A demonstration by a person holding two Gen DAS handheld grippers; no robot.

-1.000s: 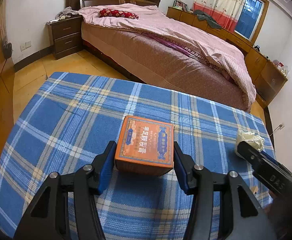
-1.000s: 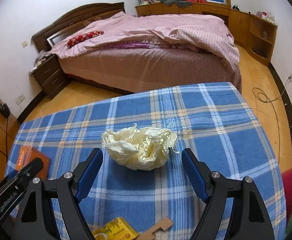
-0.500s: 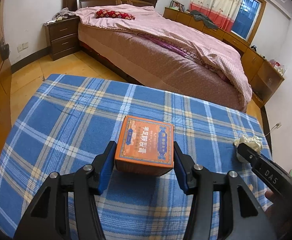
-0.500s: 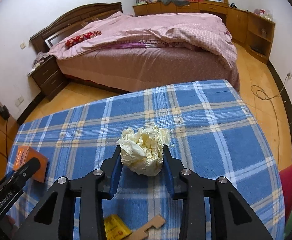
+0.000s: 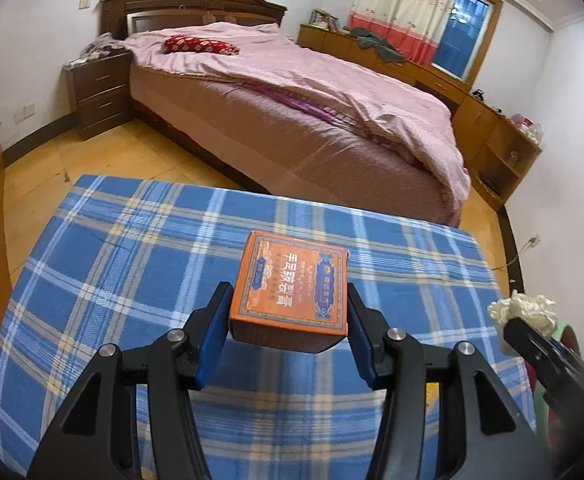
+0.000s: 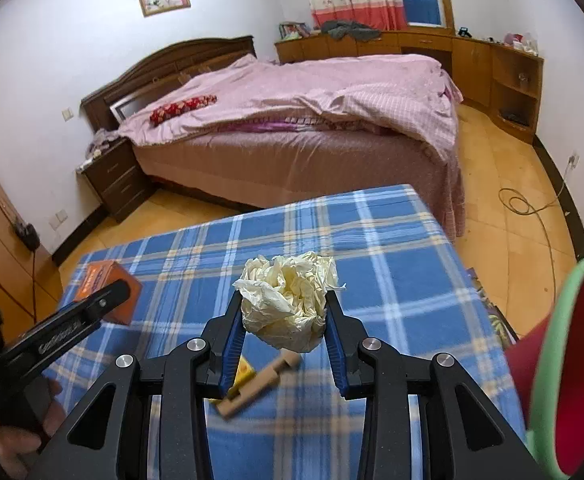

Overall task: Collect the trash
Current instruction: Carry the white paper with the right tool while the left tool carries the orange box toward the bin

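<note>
Left wrist view: left gripper (image 5: 288, 330) jaws clamped on the orange box (image 5: 292, 286), lifted over the plaid worktop (image 5: 132, 272); keep it level, bed (image 5: 312, 112) at 12 o'clock. Right wrist view: right gripper (image 6: 282, 330) jaws squeezed on the crumpled paper wad (image 6: 290, 306), red bin (image 6: 572, 364) at 3 o'clock, so swing wide of its green rim; yellow wrapper (image 6: 242, 374) and wooden piece (image 6: 258, 384) underneath remain to collect.
</note>
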